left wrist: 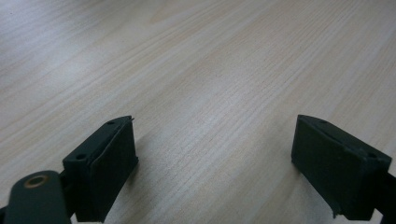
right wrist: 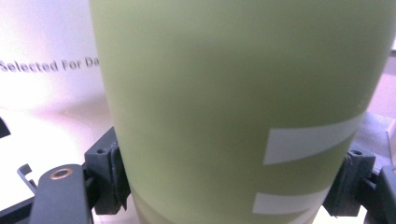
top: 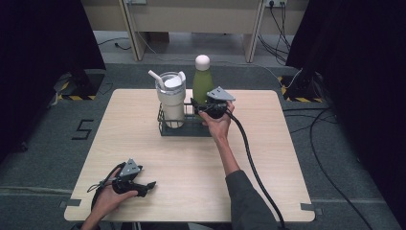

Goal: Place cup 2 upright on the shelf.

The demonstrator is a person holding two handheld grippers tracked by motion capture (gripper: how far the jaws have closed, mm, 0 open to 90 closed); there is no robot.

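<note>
A green bottle (top: 202, 81) with a white round cap stands in a black wire rack (top: 184, 130) at the back middle of the table. Beside it in the rack is a white tumbler (top: 171, 98) with a lid and straw. My right gripper (top: 201, 106) is shut on the green bottle (right wrist: 243, 102) low on its body, one jaw pressed against each side, and the white tumbler (right wrist: 46, 56) stands just behind. My left gripper (top: 149, 186) rests near the table's front left, open (left wrist: 215, 158), with only bare wood between its jaws.
The light wooden table (top: 268, 143) has bare room to the right of the rack and across its middle. The right gripper's thick black cable (top: 253, 167) trails over the table to the front edge. Dark curtains and floor cables surround the table.
</note>
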